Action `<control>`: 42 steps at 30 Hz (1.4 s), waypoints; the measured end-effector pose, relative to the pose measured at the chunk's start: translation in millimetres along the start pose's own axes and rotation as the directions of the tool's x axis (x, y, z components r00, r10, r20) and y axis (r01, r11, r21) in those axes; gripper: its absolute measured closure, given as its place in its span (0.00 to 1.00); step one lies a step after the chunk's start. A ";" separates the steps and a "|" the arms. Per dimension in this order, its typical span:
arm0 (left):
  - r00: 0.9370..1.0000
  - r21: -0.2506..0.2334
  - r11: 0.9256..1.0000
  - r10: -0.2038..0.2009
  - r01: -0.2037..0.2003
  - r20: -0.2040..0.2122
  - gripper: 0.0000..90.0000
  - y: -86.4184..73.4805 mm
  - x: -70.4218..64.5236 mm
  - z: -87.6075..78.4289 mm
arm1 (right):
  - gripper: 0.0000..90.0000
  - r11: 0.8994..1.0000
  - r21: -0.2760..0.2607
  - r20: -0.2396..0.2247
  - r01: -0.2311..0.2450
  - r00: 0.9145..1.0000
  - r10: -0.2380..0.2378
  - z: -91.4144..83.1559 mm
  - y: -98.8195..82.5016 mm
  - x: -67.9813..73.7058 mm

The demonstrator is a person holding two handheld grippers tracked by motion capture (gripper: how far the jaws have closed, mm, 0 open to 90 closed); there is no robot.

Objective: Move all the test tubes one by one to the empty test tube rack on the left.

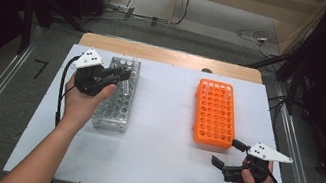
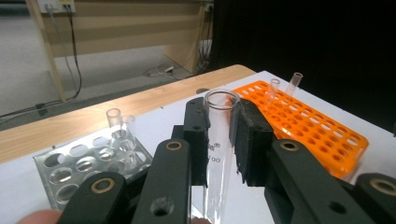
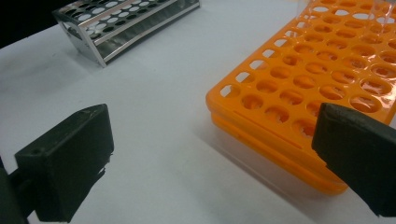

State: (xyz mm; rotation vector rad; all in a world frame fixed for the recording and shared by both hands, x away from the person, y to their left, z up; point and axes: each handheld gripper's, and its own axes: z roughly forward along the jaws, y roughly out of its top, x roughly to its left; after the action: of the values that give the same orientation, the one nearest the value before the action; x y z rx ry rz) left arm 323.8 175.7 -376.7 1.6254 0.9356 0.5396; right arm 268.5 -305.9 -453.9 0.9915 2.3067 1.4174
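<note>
My left gripper (image 2: 219,135) is shut on a clear glass test tube (image 2: 218,154), held upright between the black pads. In the high view that gripper (image 1: 120,75) hovers over the metal rack (image 1: 115,108) at the table's left. Two more clear tubes (image 2: 119,126) stand in the metal rack's far holes. The orange rack (image 1: 215,113) lies right of centre, with two tubes (image 2: 282,86) at its far end. My right gripper (image 1: 226,153) is open just off the orange rack's near right corner, nothing between its jaws (image 3: 205,154).
The white table top (image 1: 158,136) has a wooden strip (image 1: 172,56) along its far edge. Cables trail across the floor beyond it. Metal rails run down both sides of the table.
</note>
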 end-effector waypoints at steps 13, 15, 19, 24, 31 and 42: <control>0.998 0.000 1.000 -0.003 0.003 -0.063 0.85 9.9 22.5 29.1 | 0.00 1.000 -0.002 0.009 -0.004 1.000 0.004 -1.2 -2.3 -4.2; 0.997 0.006 1.000 -0.005 0.006 -0.072 0.85 9.5 25.3 36.2 | 0.00 1.000 -0.004 0.012 -0.002 1.000 0.002 -1.5 -2.4 -4.5; 0.995 -0.005 1.000 -0.007 0.006 -0.097 0.85 7.9 32.0 49.7 | 0.00 1.000 -0.003 0.016 -0.009 1.000 0.009 -1.8 -3.0 -5.3; 0.992 -0.007 0.999 -0.032 0.032 -0.118 0.85 3.5 41.0 64.5 | 0.00 1.000 -0.002 0.016 -0.010 1.000 0.010 -1.5 -3.8 -5.5; 0.988 -0.011 1.000 -0.024 0.022 -0.153 0.85 -3.6 45.6 77.2 | 0.00 1.000 -0.001 0.014 -0.011 1.000 0.011 -0.8 -4.8 -6.4; 0.984 0.018 1.000 -0.017 0.020 -0.180 0.85 -14.2 47.3 91.9 | 0.00 1.000 -0.005 0.008 -0.017 1.000 0.017 0.7 -5.4 -5.2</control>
State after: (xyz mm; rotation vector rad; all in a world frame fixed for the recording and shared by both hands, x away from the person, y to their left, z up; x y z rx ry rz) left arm 417.0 160.2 -420.8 1.6034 1.0912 0.6746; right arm 270.4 -310.4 -459.6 1.0160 2.2932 1.4231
